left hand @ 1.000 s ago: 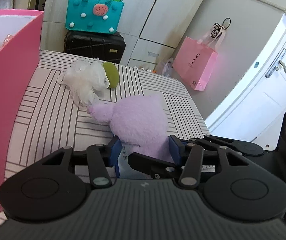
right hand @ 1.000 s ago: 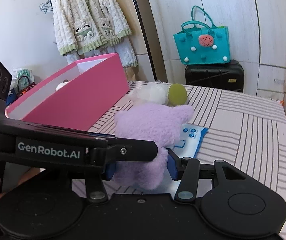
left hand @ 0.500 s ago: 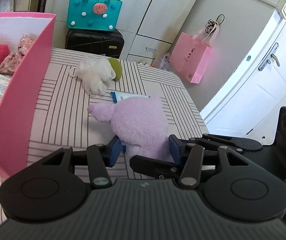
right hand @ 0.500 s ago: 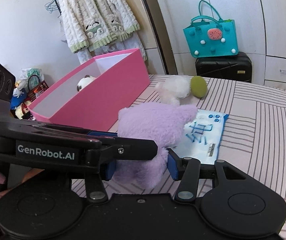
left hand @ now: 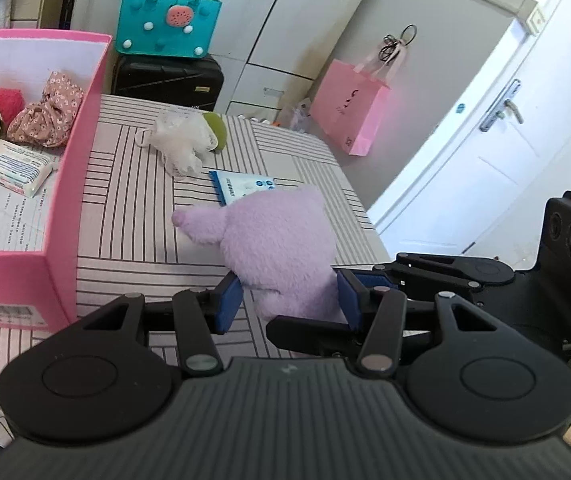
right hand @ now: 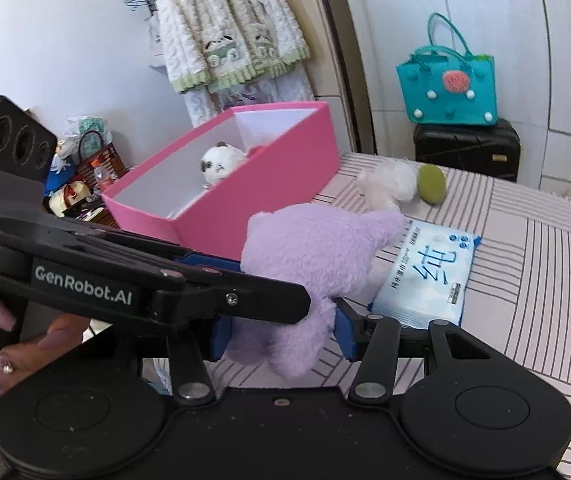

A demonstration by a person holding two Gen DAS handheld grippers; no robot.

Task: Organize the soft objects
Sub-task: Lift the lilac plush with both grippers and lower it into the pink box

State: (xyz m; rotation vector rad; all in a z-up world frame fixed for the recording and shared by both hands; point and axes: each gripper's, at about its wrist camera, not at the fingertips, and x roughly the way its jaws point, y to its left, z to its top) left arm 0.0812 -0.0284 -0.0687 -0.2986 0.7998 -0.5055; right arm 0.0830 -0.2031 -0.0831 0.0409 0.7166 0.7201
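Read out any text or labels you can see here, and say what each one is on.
"GenRobot.AI": on the left hand-held gripper, seen from the right wrist.
"纯": large blue character on the wipes pack; its smaller print is unreadable.
Soap bar wrapper and printed sheet lining the pink box: too small to read.

Showing fuzzy, matt lilac fleece on the plush toy (left hand: 281, 240), and glossy printed plastic film on the wipes pack (right hand: 425, 276). Looking like smooth matt cardboard on the pink box (left hand: 73, 184), with woven striped cloth covering the table (left hand: 125, 216). Appearing as airy white mesh on the bath pouf (left hand: 181, 140).
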